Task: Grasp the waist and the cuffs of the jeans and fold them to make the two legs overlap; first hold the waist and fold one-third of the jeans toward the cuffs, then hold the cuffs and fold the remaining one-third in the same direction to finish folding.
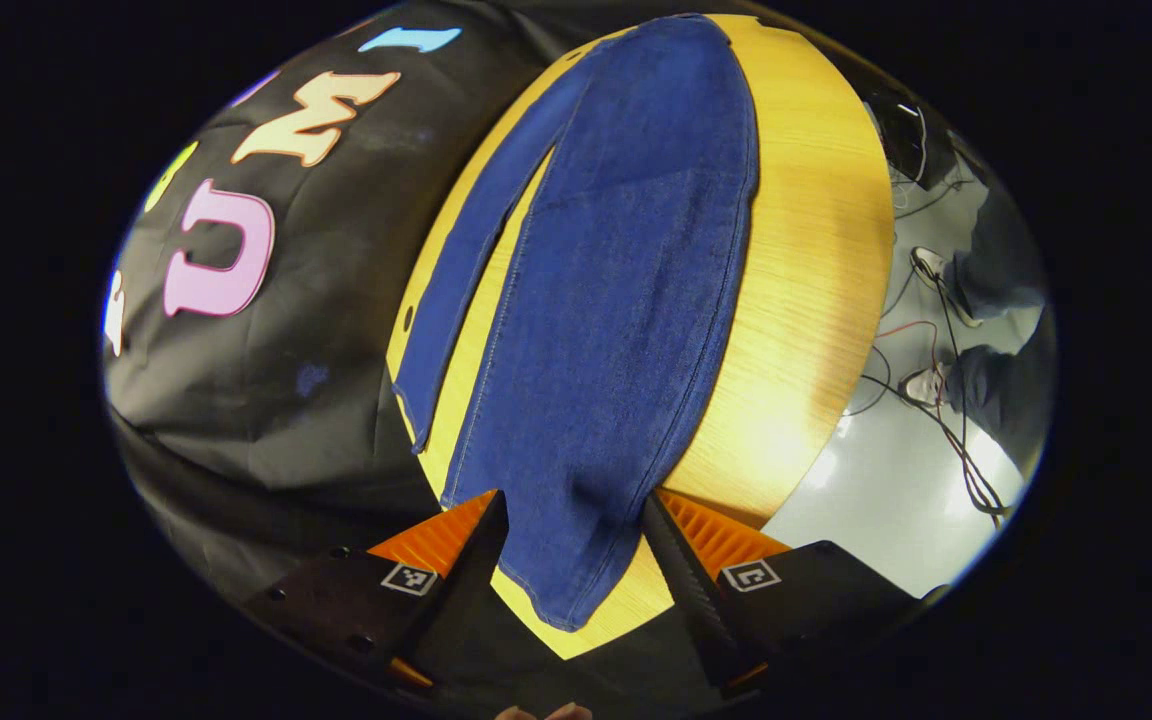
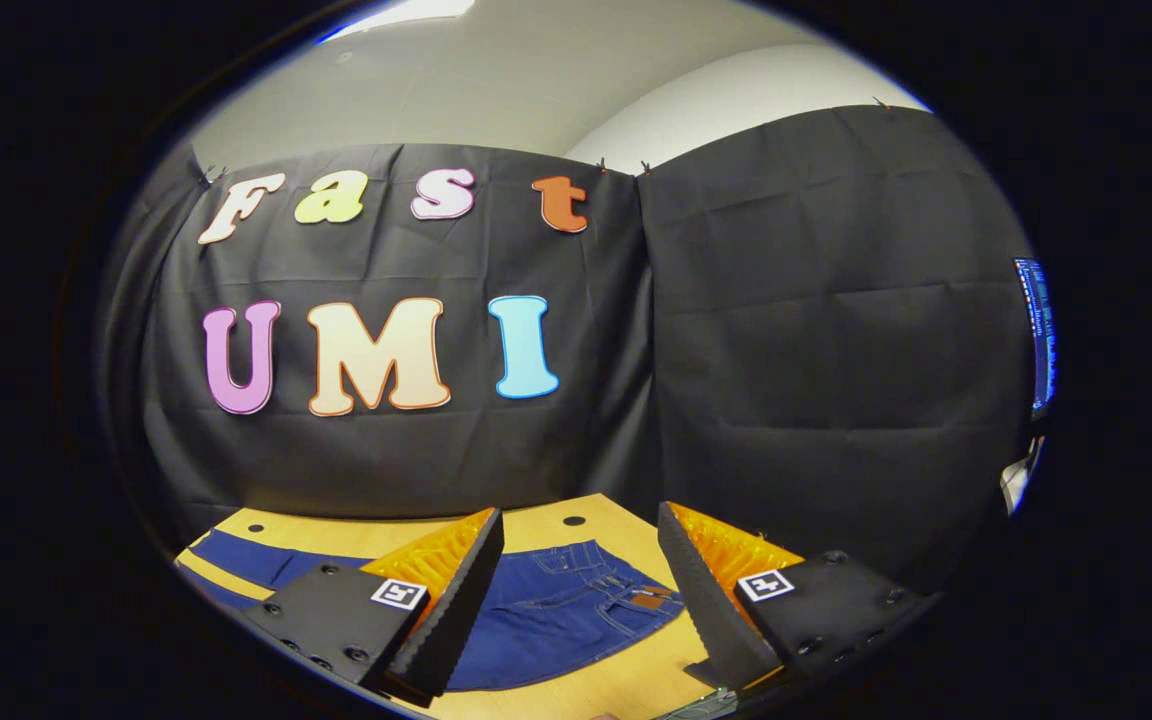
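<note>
Blue jeans (image 1: 626,280) lie flat on a yellow wooden table (image 1: 816,250), the two legs spread apart. In the left gripper view the wider leg runs down to its cuff (image 1: 566,590) at the near table edge, and the second leg's cuff (image 1: 418,400) lies further left. My left gripper (image 1: 571,515) is open, its fingers standing either side of the near leg just above the cuff. In the right gripper view the jeans' waist (image 2: 576,600) with its pockets lies on the table (image 2: 356,535). My right gripper (image 2: 578,518) hangs open above the waist.
The booth's black cloth wall (image 2: 816,350) stands right behind the table. A person's legs and shoes (image 1: 986,370) and loose cables (image 1: 946,430) are on the grey floor beside the table. A screen (image 2: 1036,330) glows at the far right edge.
</note>
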Demonstrator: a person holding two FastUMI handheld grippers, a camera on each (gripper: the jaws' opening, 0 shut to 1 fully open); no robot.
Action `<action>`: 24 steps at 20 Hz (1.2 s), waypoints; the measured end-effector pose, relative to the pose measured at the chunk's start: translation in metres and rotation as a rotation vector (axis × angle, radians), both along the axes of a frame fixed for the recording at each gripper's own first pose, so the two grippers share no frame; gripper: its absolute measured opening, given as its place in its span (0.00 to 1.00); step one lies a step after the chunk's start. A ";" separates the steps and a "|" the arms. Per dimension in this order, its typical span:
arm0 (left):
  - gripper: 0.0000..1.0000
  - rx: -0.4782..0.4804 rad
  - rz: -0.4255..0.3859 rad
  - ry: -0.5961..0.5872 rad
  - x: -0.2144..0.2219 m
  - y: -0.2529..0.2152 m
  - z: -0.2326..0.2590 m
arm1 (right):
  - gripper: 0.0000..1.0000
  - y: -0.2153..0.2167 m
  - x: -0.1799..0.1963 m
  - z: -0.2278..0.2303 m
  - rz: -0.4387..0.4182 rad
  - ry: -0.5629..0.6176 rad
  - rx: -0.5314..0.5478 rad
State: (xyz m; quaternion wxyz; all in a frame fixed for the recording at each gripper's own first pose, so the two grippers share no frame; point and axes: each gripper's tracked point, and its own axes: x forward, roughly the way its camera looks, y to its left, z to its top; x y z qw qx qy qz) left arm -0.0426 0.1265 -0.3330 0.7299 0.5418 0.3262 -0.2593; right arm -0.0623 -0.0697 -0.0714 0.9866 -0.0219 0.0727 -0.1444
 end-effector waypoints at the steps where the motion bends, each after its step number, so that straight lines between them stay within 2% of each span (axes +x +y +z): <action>1: 0.87 0.006 -0.016 0.019 0.004 0.000 -0.002 | 0.92 -0.001 -0.002 0.000 -0.007 0.002 -0.003; 2: 0.87 0.007 -0.028 0.053 0.004 -0.001 -0.006 | 0.97 -0.002 -0.003 0.002 -0.012 0.001 -0.008; 3: 0.86 0.006 -0.039 0.099 0.001 -0.001 -0.010 | 0.92 0.000 -0.002 0.002 -0.013 0.001 -0.011; 4: 0.78 0.002 -0.048 0.141 -0.001 -0.002 -0.014 | 0.92 0.003 0.000 0.001 -0.008 0.004 -0.016; 5: 0.69 -0.012 -0.043 0.183 -0.006 -0.003 -0.016 | 0.97 0.006 0.003 -0.002 0.001 0.013 -0.023; 6: 0.55 -0.028 -0.023 0.219 -0.011 -0.003 -0.021 | 0.92 0.010 0.007 -0.003 0.012 0.026 -0.035; 7: 0.41 -0.044 -0.009 0.240 -0.015 -0.003 -0.022 | 0.97 0.012 0.010 -0.005 0.022 0.036 -0.043; 8: 0.27 -0.050 -0.011 0.246 -0.017 -0.004 -0.024 | 0.97 0.013 0.013 -0.004 0.034 0.037 -0.059; 9: 0.13 -0.047 -0.019 0.236 -0.018 -0.003 -0.024 | 0.93 0.011 0.016 -0.007 0.046 0.048 -0.071; 10: 0.06 -0.044 -0.005 0.225 -0.017 -0.004 -0.023 | 0.94 0.012 0.018 -0.014 0.071 0.076 -0.086; 12: 0.00 -0.060 0.035 0.222 -0.015 -0.003 -0.026 | 0.98 0.002 0.022 -0.036 0.110 0.153 -0.160; 16: 0.00 -0.126 0.115 0.240 -0.017 -0.005 -0.025 | 0.98 -0.028 0.023 -0.070 0.188 0.272 -0.381; 24: 0.00 -0.123 0.172 0.248 -0.014 -0.004 -0.027 | 0.98 -0.063 0.021 -0.176 0.445 0.534 -0.695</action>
